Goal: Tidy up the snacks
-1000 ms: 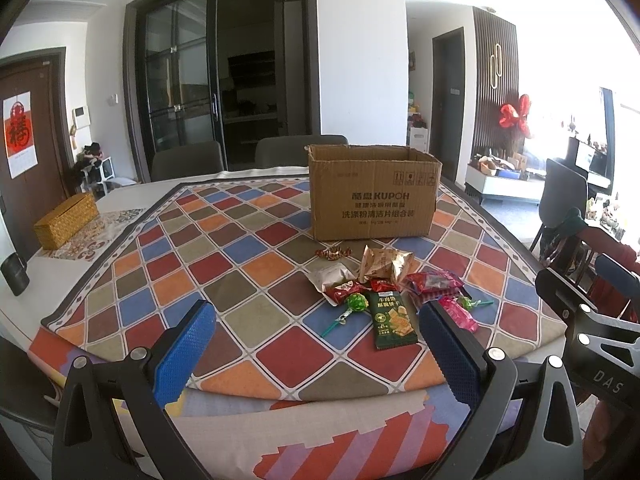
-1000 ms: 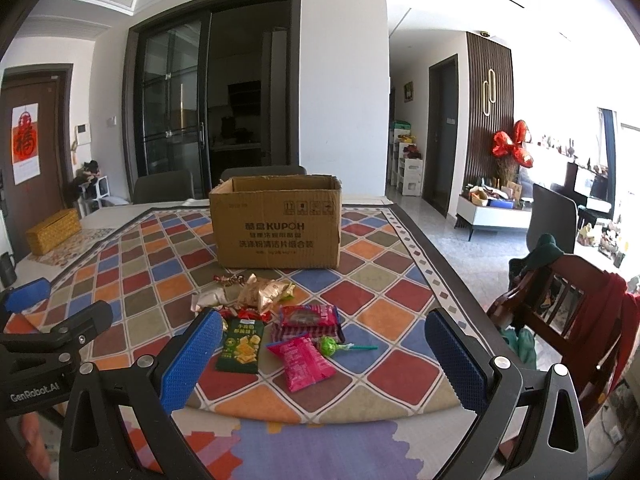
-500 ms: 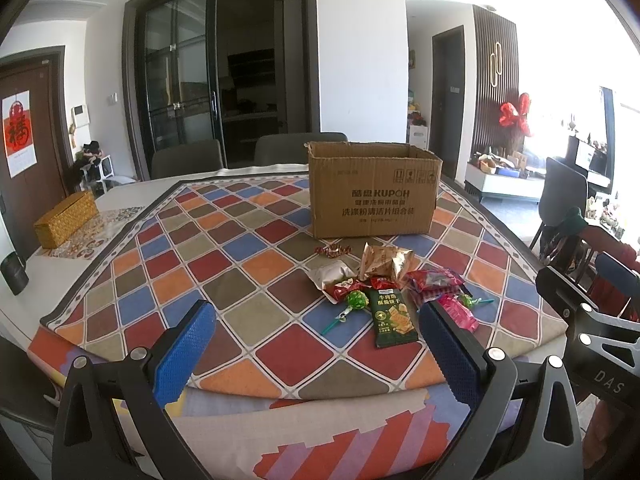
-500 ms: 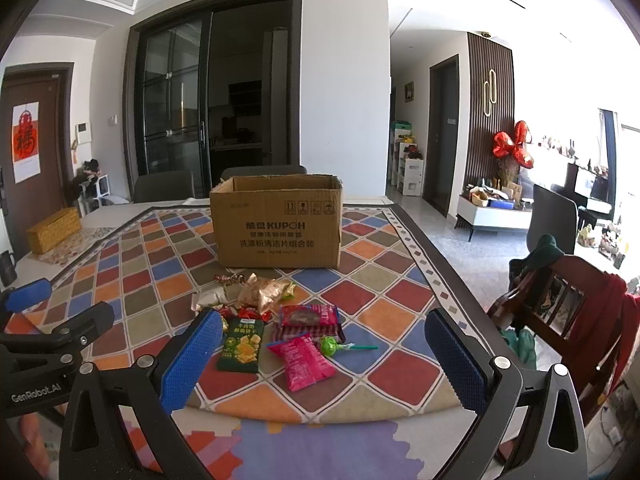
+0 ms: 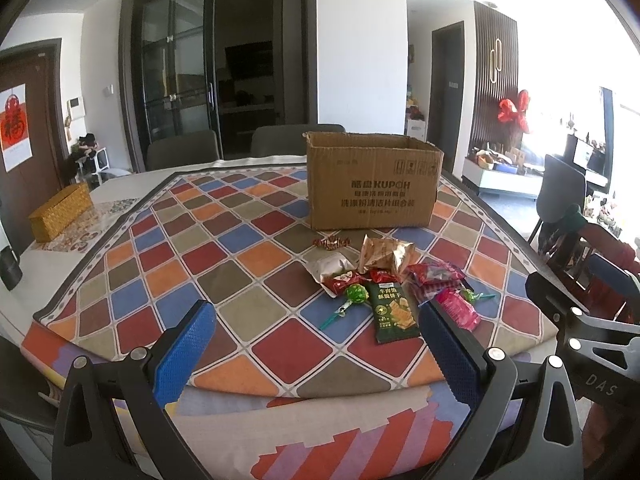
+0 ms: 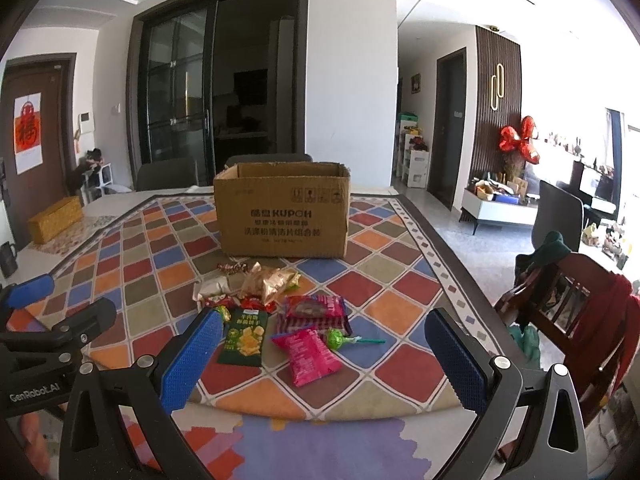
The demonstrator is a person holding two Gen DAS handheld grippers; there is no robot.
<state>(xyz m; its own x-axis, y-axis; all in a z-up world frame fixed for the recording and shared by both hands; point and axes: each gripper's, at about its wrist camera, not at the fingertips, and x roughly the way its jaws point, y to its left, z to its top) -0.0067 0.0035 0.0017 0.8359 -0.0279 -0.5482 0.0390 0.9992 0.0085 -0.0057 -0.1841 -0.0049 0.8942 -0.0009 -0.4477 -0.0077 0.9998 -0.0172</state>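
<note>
An open cardboard box (image 5: pixel 372 184) (image 6: pixel 282 210) stands on the checkered tablecloth. In front of it lies a pile of snacks: a green cracker pack (image 5: pixel 392 312) (image 6: pixel 244 336), a pink packet (image 5: pixel 458 314) (image 6: pixel 310 356), a gold foil bag (image 5: pixel 384 254) (image 6: pixel 268 282), a red-striped pack (image 6: pixel 314 312), two green lollipops (image 5: pixel 354 296) (image 6: pixel 340 338), a wrapped candy (image 5: pixel 330 243). My left gripper (image 5: pixel 316 344) is open and empty, short of the pile. My right gripper (image 6: pixel 324 356) is open and empty, framing the pile.
The checkered cloth (image 5: pixel 168 240) covers a large table. A woven yellow box (image 5: pixel 60 212) and a dark cup (image 5: pixel 9 266) sit at the far left. Grey chairs (image 5: pixel 182 154) stand behind the table. A wooden chair with red cloth (image 6: pixel 576 312) stands at the right.
Both grippers have crept slightly forward toward the snacks. Nothing on the table has moved.
</note>
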